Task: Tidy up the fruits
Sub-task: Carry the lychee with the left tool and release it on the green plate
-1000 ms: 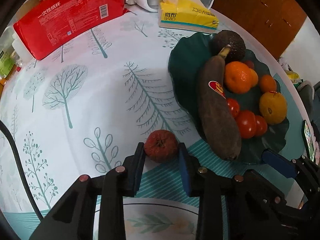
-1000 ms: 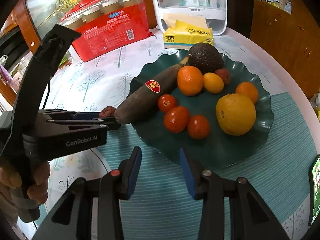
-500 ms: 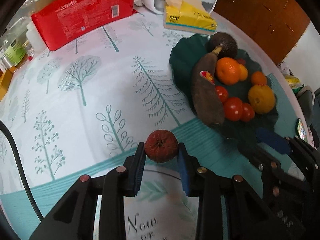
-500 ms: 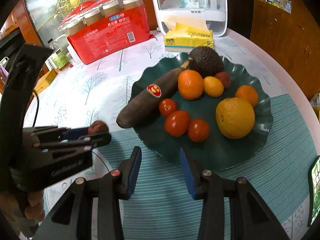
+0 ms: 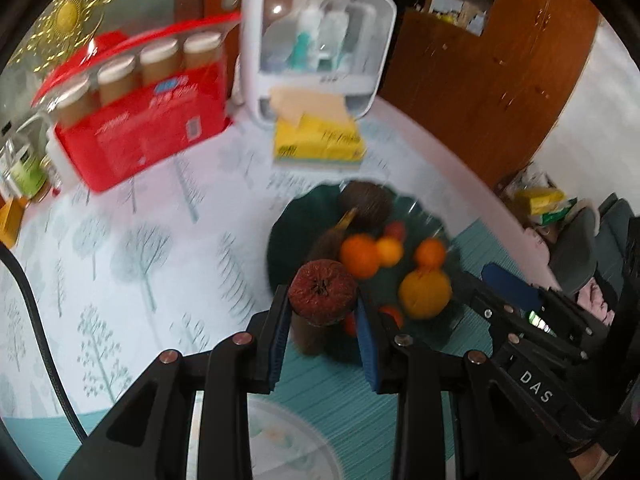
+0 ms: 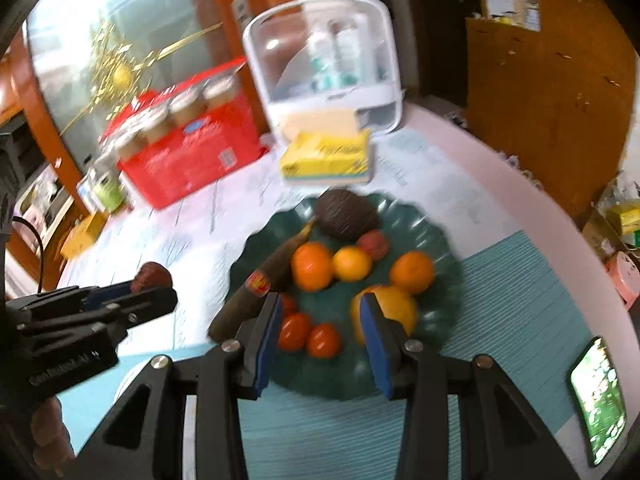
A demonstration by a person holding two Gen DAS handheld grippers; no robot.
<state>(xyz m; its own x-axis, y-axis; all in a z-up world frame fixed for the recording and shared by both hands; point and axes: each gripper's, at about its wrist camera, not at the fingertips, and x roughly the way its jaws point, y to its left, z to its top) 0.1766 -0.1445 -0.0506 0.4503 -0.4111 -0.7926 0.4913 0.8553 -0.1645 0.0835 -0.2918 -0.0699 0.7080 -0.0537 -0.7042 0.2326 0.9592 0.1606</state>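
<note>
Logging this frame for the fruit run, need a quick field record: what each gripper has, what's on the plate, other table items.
left gripper: jaws shut on the wrinkled dark red fruit, held clear of the table
right gripper: jaws apart, nothing between them, above the plate's near edge
green scalloped plate: avocado, browned banana, oranges, tomatoes, one large yellow citrus
table, far side: yellow tissue pack, red cup package, white storage case
table, right edge: phone

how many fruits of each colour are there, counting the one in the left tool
orange or yellow: 4 (largest)
red tomatoes: 3
small reddish fruit: 2, one on the green plate, one in the left tool
dark banana: 1
avocado: 1
total: 11
</note>
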